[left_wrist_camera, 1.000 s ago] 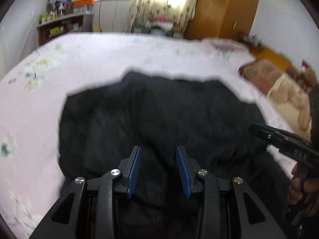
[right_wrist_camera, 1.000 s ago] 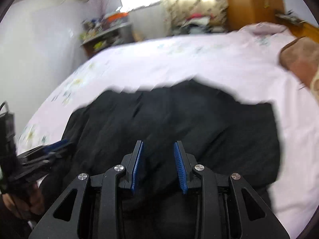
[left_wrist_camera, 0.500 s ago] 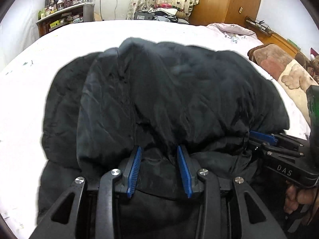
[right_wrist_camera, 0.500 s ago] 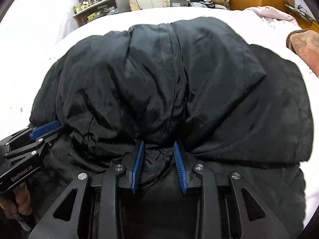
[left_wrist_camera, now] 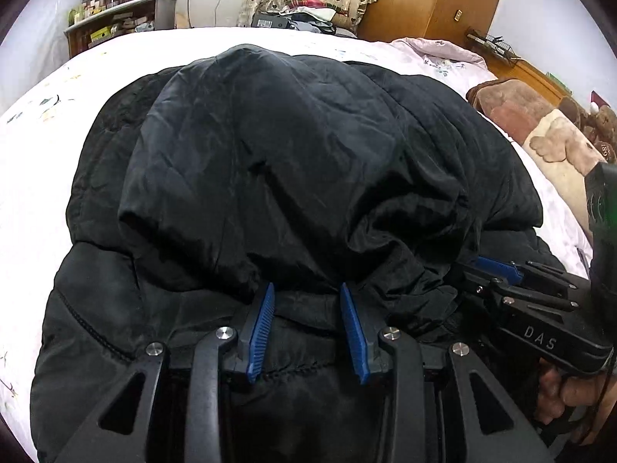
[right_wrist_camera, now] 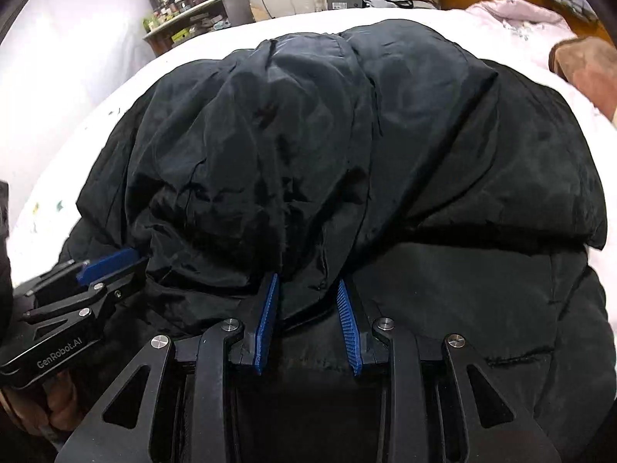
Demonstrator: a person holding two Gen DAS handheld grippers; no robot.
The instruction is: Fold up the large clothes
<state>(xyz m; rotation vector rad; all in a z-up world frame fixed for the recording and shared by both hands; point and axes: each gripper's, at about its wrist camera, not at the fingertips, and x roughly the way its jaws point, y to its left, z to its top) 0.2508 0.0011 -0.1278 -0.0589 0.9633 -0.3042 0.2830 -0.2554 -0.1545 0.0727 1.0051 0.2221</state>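
Coat (left_wrist_camera: 293, 162) on bed (left_wrist_camera: 34, 177): puffy, soft, slippery-looking, probably light. Left gripper (left_wrist_camera: 308, 322) and right gripper (right_wrist_camera: 308, 318) each clamp its folded-over hem; bunched edges look like the safest holds.

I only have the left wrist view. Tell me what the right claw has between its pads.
Observer: The right claw has a bunched fold of the black jacket pinched between both blue pads.
Operator: Report the right side of the fold.
Observer: There the folded-over layer ends in a rounded edge lying on the jacket's lower layer, which reaches further right.
Operator: Now describe my left claw from that side.
Observer: The left claw comes in from the lower left, its tips pushed in under the folded layer's left edge.
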